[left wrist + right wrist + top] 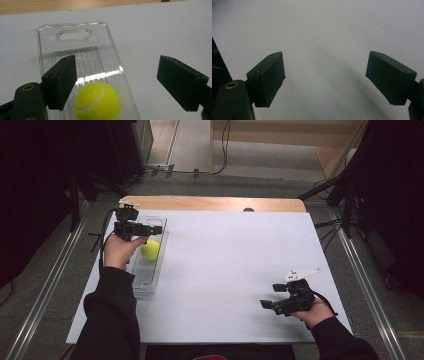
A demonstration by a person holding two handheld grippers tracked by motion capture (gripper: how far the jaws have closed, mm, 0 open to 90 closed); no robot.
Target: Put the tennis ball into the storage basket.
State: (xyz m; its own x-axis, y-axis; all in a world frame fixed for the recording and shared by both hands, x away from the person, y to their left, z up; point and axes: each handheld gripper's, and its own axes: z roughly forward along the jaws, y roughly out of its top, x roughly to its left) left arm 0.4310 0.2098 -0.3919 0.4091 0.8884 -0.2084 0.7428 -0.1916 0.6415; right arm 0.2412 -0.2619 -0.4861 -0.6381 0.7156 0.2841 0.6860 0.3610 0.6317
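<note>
Along the table's left edge, the tennis ball point(97, 101) lies inside the clear tray point(50, 32), with the left gripper point(116, 83) above it, jaws spread and grasping nothing. Being round and loose, the ball could roll along the tray if a jaw nudges it. Over bare tabletop well apart, the right gripper point(325, 80) is released and empty.

A white table point(225, 270) with a wooden far edge point(215, 203) stands on grey floor point(45, 285); dark curtains point(30, 180) hang at both sides, metal rails point(372, 295) alongside.
</note>
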